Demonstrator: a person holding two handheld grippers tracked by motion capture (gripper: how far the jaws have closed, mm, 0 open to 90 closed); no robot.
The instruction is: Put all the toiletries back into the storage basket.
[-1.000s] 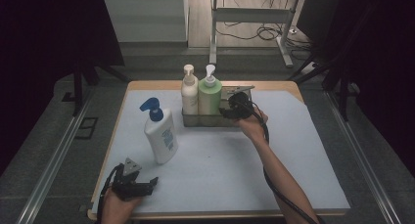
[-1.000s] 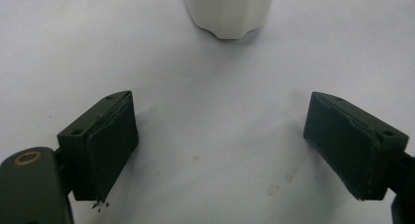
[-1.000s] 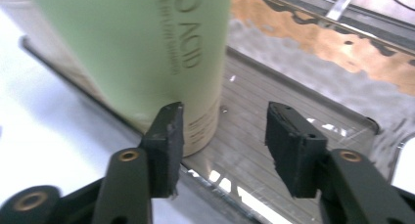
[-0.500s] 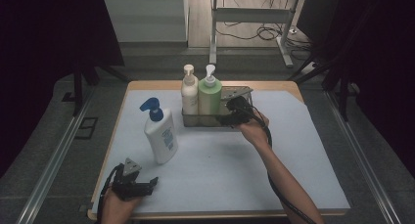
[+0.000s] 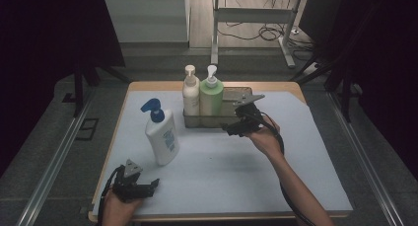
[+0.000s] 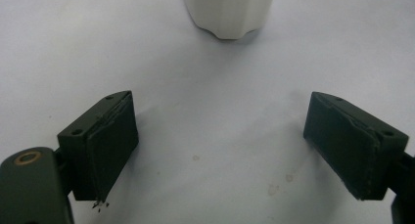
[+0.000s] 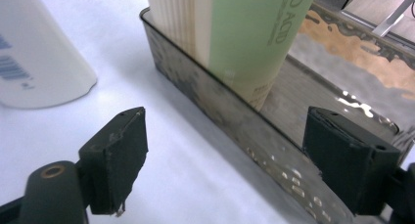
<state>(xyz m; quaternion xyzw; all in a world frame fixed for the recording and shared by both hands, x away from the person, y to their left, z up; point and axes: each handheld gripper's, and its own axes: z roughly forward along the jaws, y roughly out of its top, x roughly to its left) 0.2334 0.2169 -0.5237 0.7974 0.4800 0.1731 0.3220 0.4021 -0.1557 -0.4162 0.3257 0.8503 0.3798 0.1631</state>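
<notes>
A clear tray (image 5: pixel 236 120) stands at the far middle of the white table cover (image 5: pixel 236 171), holding a cream bottle (image 5: pixel 191 94) and a green bottle (image 5: pixel 211 95) at its left end; its right half is free. The right gripper (image 5: pixel 231 129) hangs at the tray's near wall, its jaws released and just opening, nothing between them. Earlier it sat closer to the green bottle; it has since drawn back toward the near right. The right gripper view shows lettering on the green bottle (image 7: pixel 254 38). A blue-capped bottle (image 5: pixel 161 133) stands left, well apart. The left gripper (image 5: pixel 154 184) rests open at the near left edge.
</notes>
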